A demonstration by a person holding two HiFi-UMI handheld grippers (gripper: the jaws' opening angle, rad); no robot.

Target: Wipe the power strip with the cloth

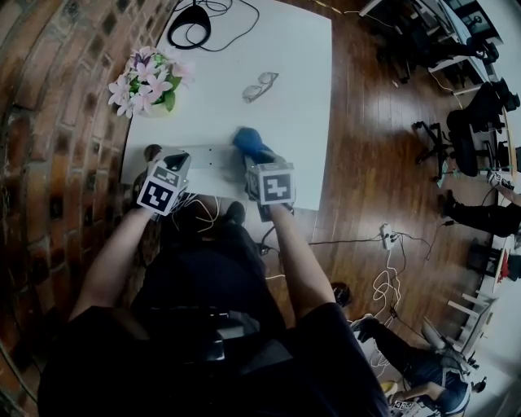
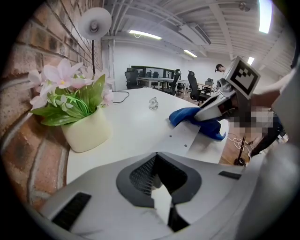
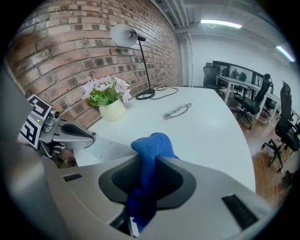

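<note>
power strip: on the desk, along its near edge
left gripper: jaws on the strip's left end
cloth: on the strip's right end, in the right gripper jaws
flower pot: far-left of the strip
glasses: beyond the cloth
lamp base: far edge

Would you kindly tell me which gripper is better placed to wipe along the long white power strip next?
The right. The right gripper clamps the bunched blue cloth at one end of the long white power strip, while the left gripper is shut on the strip's other end, apparently steadying it.
</note>
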